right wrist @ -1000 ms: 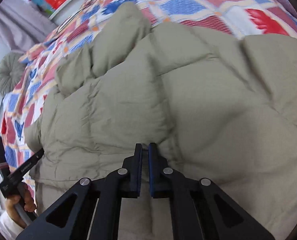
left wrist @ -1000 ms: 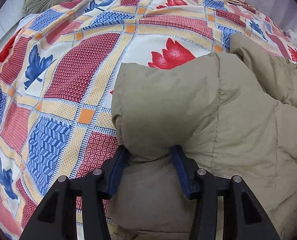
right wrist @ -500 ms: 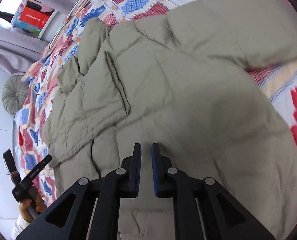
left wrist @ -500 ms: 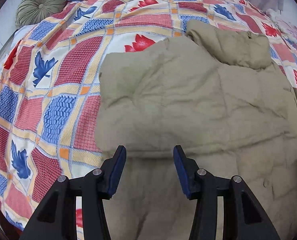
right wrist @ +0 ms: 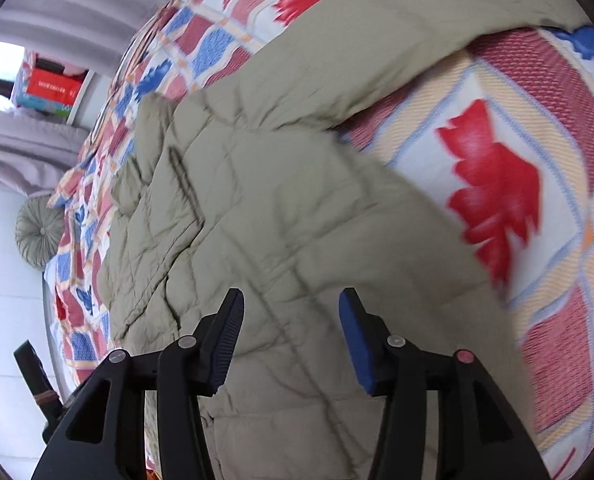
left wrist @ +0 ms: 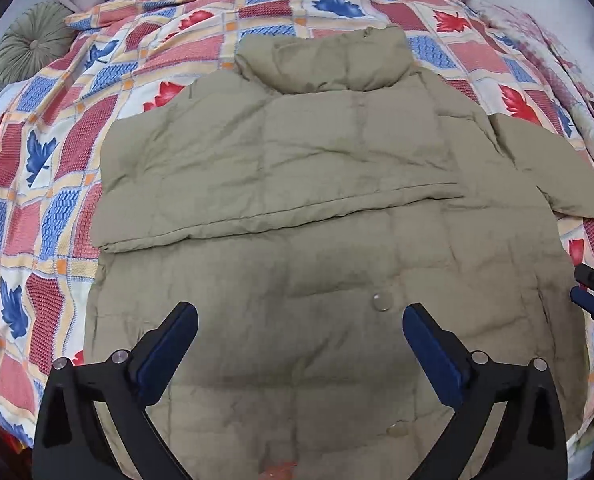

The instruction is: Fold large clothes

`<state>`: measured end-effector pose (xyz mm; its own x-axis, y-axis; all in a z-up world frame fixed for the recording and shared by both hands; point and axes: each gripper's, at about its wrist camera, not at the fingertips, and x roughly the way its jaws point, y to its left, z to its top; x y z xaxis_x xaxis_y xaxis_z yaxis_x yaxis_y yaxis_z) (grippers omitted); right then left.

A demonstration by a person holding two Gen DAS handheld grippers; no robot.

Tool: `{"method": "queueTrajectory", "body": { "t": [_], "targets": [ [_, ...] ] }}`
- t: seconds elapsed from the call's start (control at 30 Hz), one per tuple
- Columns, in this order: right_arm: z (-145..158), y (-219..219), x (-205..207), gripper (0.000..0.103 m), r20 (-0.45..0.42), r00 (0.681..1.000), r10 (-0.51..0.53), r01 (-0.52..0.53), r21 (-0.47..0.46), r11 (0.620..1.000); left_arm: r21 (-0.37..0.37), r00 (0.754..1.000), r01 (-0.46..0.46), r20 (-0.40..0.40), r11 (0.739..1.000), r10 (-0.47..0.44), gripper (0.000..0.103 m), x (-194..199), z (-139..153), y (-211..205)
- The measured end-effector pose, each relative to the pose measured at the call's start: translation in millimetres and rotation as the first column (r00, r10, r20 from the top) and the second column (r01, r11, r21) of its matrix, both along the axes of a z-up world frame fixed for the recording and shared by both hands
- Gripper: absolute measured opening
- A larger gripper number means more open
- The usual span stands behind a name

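From the left wrist, the khaki puffer jacket (left wrist: pixel 321 208) lies flat on the patchwork bedspread (left wrist: pixel 49 184), one sleeve (left wrist: pixel 273 168) folded across its chest, likely to square it up. The left gripper (left wrist: pixel 300 344) hovers above the hem, jaws wide apart, holding nothing.

From the right wrist, the right gripper (right wrist: pixel 291 336) hangs over the jacket's side, jaws parted and empty, probably for the other sleeve (right wrist: pixel 377 40). A red box (right wrist: pixel 53 86) carries unreadable lettering.

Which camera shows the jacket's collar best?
The left wrist view: the collar sits sharp and whole at the far end of the spread jacket. In the right wrist view the collar is seen edge-on, small and blurred, with only one side of the jacket visible.
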<state>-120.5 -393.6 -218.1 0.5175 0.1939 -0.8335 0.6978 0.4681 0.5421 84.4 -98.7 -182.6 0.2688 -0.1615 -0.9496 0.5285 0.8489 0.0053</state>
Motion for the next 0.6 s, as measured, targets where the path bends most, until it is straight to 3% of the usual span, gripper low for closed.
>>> {"method": "queueTrajectory", "body": {
  "t": [0.1,0.17,0.3,0.33,0.4,0.6],
  "targets": [
    [-0.7,-23.5,-18.5,0.057,0.009,0.998,-0.061,0.061,0.012,0.998,-0.014,1.0,0.028,-0.011,1.0,-0.028,0.103,-8.9,0.7,-20.2],
    [-1.0,-40.8,-30.9,0.077,0.033,0.994,-0.106,0.105,0.016,0.994,-0.013,0.998,0.047,-0.034,0.999,-0.047,0.103,-15.0,-2.2,-36.1],
    [-0.8,-76.9,-54.3,0.09,0.093,0.974,-0.208,0.207,0.015,0.978,-0.002,0.997,0.037,-0.066,0.999,-0.037,0.103,-22.9,-6.1,-57.2],
    [-1.7,-86.5,-59.1,0.103,0.103,0.968,-0.231,0.23,0.019,0.973,0.003,0.998,0.032,-0.052,0.999,-0.032,0.103,-24.4,-6.4,-61.7],
    [-3.5,-106.5,-69.3,0.103,0.127,0.95,-0.286,0.284,0.032,0.958,0.024,0.999,0.044,-0.027,0.999,-0.043,0.103,-27.8,-7.0,-70.4],
    [-18.4,-168.3,-79.7,0.103,0.176,0.907,-0.384,0.36,0.153,0.92,0.007,0.994,0.078,-0.078,0.997,-0.077,0.103,-33.4,-8.6,-89.8]
  ]
}}
